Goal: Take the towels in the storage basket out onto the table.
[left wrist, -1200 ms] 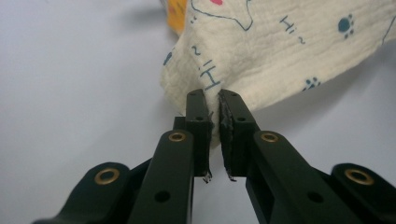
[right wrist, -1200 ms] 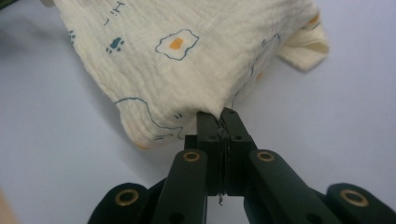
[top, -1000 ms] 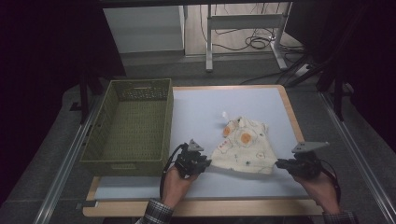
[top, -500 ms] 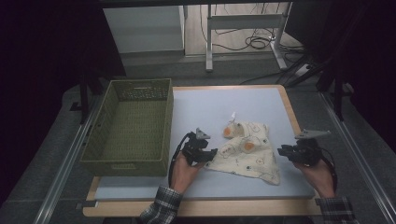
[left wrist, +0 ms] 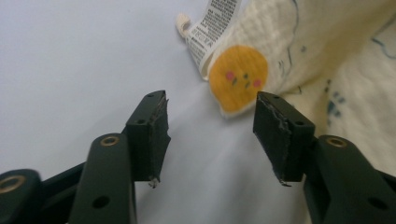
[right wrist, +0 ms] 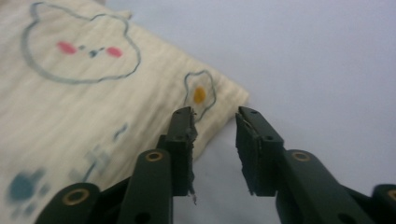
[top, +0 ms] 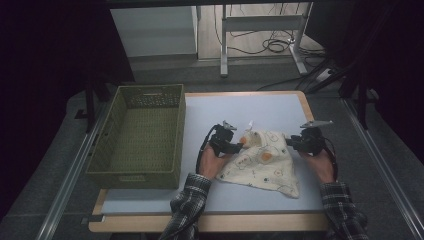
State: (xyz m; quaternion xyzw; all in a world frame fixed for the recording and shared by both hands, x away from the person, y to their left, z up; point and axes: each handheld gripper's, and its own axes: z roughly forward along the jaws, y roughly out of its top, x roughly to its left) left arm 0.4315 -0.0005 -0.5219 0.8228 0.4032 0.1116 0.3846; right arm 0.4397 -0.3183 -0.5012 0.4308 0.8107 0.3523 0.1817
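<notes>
Both grippers' jaws have just been opening, empty, beside the cloth (top: pixel 262 160).

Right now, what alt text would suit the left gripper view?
Open left gripper hovers over a pale table, aimed at a cream cloth with an orange face patch and a printed label.

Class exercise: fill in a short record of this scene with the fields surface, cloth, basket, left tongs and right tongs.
surface: pale blue table top with wooden edge
cloth: cream printed cloth, partly folded, white care label at one corner
basket: green woven basket, left of the cloth, nothing inside
left tongs: left tongs just been opening, nothing between them, by the cloth's orange patch
right tongs: right tongs just been opening, at a cloth corner, not gripping it
</notes>
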